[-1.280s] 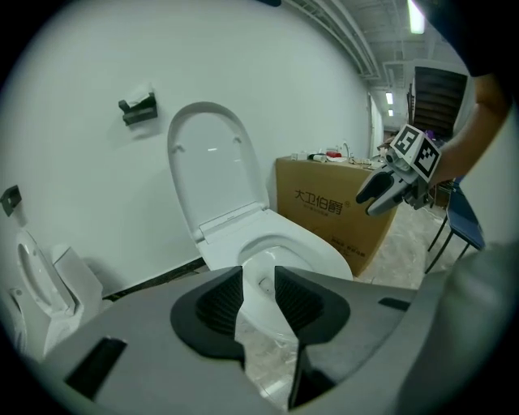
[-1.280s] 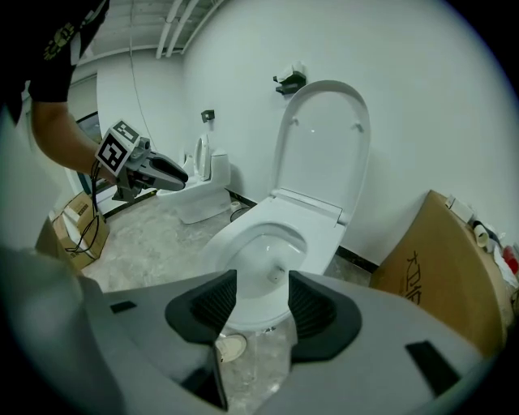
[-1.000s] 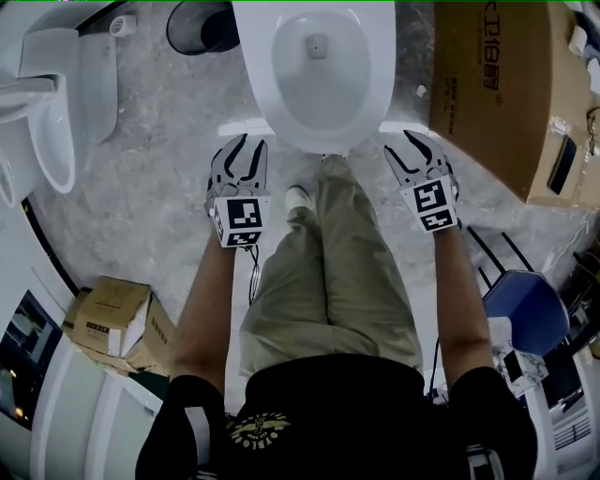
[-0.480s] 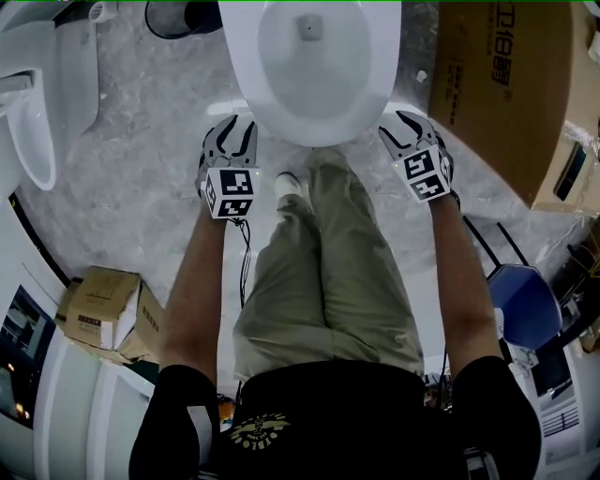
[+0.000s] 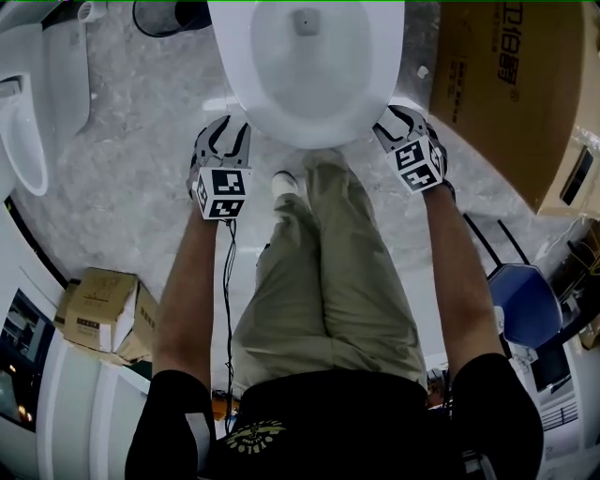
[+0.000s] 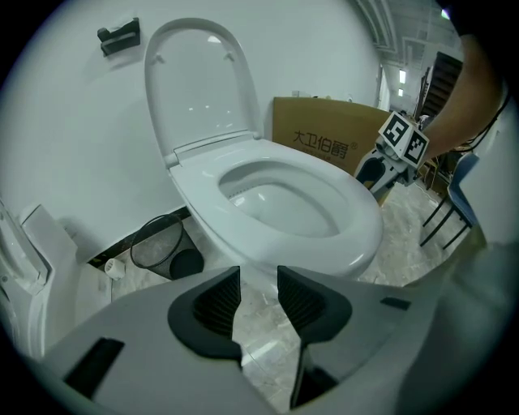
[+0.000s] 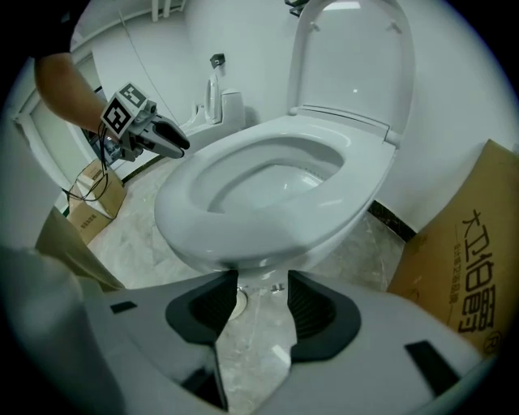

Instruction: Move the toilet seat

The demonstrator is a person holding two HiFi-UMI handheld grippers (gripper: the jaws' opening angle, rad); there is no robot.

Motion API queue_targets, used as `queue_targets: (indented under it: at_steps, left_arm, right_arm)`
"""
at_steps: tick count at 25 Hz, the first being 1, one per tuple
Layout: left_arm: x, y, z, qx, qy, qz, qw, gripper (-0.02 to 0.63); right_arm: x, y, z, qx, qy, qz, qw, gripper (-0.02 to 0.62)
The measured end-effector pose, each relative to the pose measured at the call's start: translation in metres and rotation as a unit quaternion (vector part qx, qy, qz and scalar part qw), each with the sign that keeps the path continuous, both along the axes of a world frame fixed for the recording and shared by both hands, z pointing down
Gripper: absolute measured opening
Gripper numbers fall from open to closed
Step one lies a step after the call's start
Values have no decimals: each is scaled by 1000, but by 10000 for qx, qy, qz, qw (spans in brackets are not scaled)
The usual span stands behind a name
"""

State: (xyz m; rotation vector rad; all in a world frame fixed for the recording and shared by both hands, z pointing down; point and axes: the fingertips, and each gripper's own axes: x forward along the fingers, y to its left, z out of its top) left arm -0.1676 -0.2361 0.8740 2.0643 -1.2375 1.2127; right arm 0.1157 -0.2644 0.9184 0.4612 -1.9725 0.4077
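Observation:
A white toilet stands in front of me with its seat [image 5: 238, 82] down on the bowl and its lid [image 6: 199, 81] upright against the wall. My left gripper [image 5: 228, 131] hovers by the seat's front left edge. Its jaws are opening, with nothing between them; in the left gripper view [image 6: 258, 280] only floor shows in the gap, and the seat [image 6: 357, 243] lies just beyond. My right gripper [image 5: 389, 118] is at the front right edge, open and empty. In the right gripper view [image 7: 262, 284] the seat [image 7: 195, 212] hangs just above its tips.
A large cardboard box [image 5: 497, 84] stands right of the toilet, and a black wire bin [image 5: 169, 14] at its back left. Another white fixture [image 5: 28, 122] lines the left wall. A small box [image 5: 103, 309] and a blue chair [image 5: 520, 305] sit behind me. The person's legs [image 5: 328, 262] stand before the bowl.
Both grippers have moved forward and now flank the front of the toilet rim. The toilet sits closer in the head view. Nothing has been taken hold of.

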Motion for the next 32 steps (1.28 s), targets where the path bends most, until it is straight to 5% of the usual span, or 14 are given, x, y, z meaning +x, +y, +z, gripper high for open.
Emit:
queue_targets:
  at_steps: [11,26,32]
  left_arm:
    - [6,20,3,-169,39,13,9998,147]
    - [27,39,9,-547,-109,546,9970,181]
    - [51,37,1,-488,292,523,9970,183]
  right_arm:
    - [-4,1,-16,-185,-22,-160,9997,201]
    - [-2,6,-58,-518,-513,598,9955,152]
    - [-2,8,-65,-544,-537,700,9946,137]
